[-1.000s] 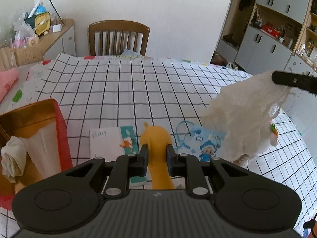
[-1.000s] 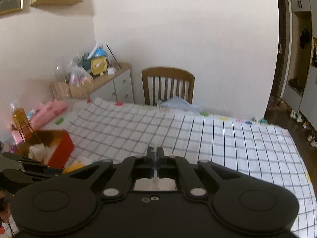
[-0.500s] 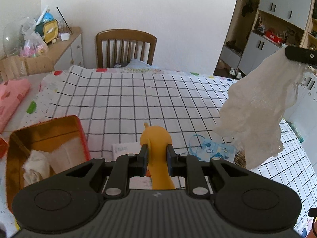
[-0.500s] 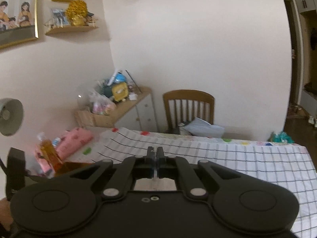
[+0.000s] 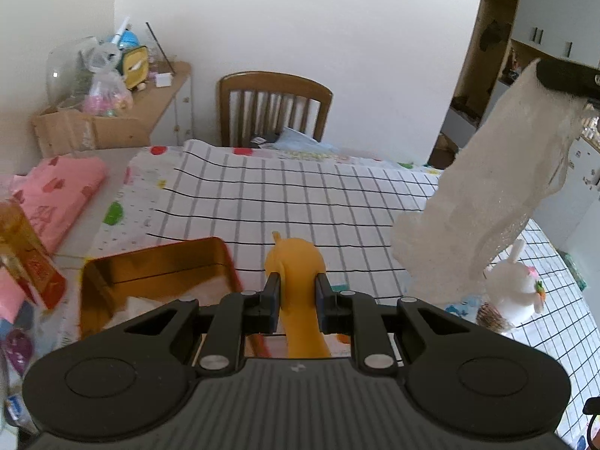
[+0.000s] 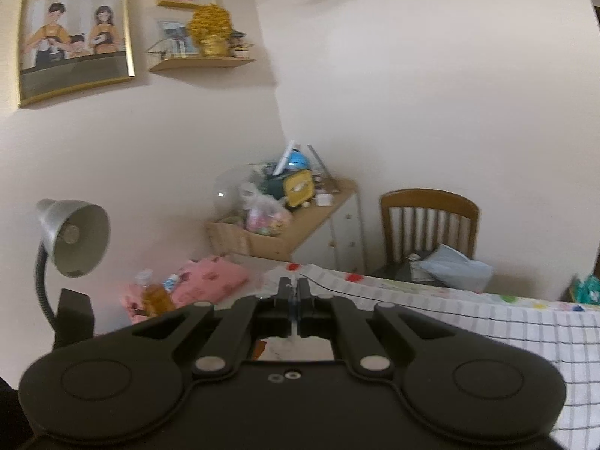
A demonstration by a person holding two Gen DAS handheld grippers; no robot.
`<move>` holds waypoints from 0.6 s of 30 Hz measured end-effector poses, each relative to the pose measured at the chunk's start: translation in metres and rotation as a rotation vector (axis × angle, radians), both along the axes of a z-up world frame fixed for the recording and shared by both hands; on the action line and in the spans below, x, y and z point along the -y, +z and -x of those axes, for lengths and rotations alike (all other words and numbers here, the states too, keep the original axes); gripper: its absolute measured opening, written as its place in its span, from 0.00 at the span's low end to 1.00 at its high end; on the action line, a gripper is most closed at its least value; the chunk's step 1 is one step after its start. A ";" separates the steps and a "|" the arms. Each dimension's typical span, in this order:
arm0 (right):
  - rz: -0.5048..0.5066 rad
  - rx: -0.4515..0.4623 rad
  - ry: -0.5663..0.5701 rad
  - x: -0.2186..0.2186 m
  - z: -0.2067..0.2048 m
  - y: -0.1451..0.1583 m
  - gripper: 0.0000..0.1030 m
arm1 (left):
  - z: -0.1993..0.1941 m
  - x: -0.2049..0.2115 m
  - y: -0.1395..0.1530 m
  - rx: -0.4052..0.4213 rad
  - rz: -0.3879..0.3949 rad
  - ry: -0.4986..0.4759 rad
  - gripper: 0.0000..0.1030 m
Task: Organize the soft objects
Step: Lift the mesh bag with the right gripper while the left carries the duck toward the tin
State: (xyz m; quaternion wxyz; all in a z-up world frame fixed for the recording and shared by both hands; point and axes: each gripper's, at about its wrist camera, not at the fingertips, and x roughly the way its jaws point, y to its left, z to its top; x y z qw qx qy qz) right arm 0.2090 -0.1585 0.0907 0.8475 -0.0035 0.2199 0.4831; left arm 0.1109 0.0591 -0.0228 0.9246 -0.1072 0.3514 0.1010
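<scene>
A table [image 5: 300, 202] under a white cloth with a black grid fills the middle of the left wrist view; the cloth's far edge and left edge carry coloured dots; a wooden chair [image 5: 275, 107] stands at the far edge with a pale blue bundle on its seat; a low wooden cabinet [image 5: 165, 112] piled with bags and a yellow clock sits in the room's far left corner; tall shelving and cupboards line the right wall; framed pictures [image 6: 75, 30], a small shelf and a grey desk lamp [image 6: 73, 236] show in the right wrist view.

Near the table's left edge lies an open gold tin [image 5: 157, 273] with red sides, pale cloth inside; beyond that edge a pink folded cloth [image 5: 60, 195] and an amber bottle [image 5: 22, 251]; toward the near right corner sits a white plush rabbit [image 5: 512, 288].

The left gripper [image 5: 296, 292] pinches an orange soft toy [image 5: 296, 262] above the table, just right of the tin; the right gripper [image 6: 294, 292] has its jaws pressed together on a white mesh cloth [image 5: 487, 195], which hangs well above the table's right side and hides part of the rabbit and a blue printed piece beneath.

The grippers' bodies block the near edge of the table; the toy's lower end is cut off; in the right wrist view only a sliver of the cloth shows.
</scene>
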 end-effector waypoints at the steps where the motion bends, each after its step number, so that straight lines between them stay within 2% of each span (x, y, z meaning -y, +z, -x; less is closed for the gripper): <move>1: -0.004 0.002 0.013 -0.005 0.002 0.002 0.02 | 0.003 -0.004 0.001 0.001 -0.002 0.006 0.18; 11: -0.056 0.018 0.130 -0.061 0.020 0.030 0.02 | 0.029 -0.047 0.015 0.010 -0.022 0.070 0.18; 18: -0.073 -0.006 0.187 -0.095 0.033 0.032 0.02 | 0.041 -0.074 0.015 0.003 -0.024 0.094 0.18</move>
